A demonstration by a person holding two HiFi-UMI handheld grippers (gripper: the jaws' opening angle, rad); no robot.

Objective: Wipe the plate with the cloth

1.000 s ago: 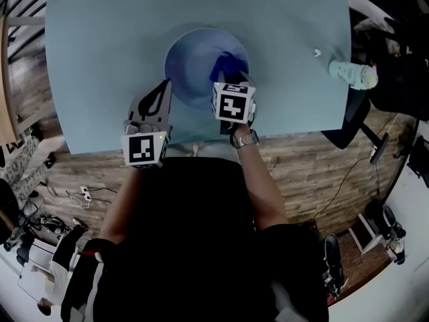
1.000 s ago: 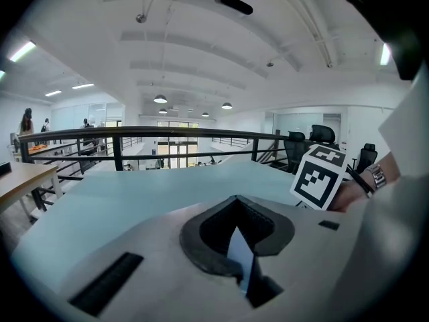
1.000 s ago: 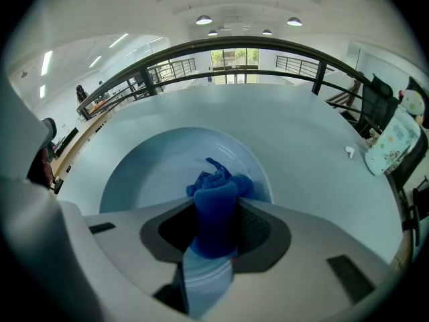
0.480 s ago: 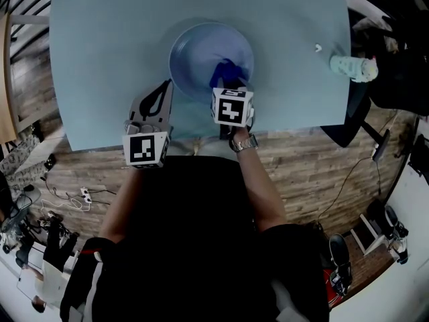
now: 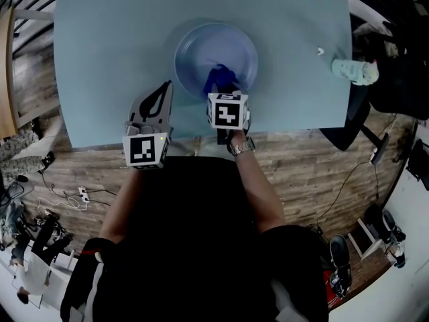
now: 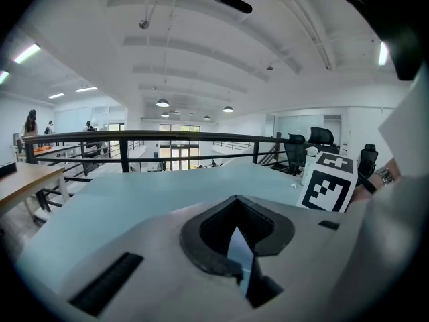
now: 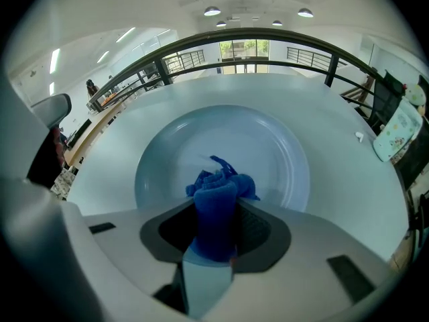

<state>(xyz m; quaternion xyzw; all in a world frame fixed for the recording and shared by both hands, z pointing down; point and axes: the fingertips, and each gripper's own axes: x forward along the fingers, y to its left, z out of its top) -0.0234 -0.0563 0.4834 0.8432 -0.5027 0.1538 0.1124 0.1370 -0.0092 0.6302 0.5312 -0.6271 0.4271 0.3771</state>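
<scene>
Blue cloth [image 7: 218, 183] pinched in right gripper [image 7: 214, 220] jaws over plate [image 7: 285, 146], left gripper [image 6: 238, 250] jaws together

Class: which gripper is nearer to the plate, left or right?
Right. The right gripper holds the blue cloth over the near side of the plate; the left gripper is off the plate, to its left.

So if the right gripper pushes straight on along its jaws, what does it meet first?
Probably the plate, its inner floor, touched first by the blue cloth that the right gripper holds; depth is unclear.
</scene>
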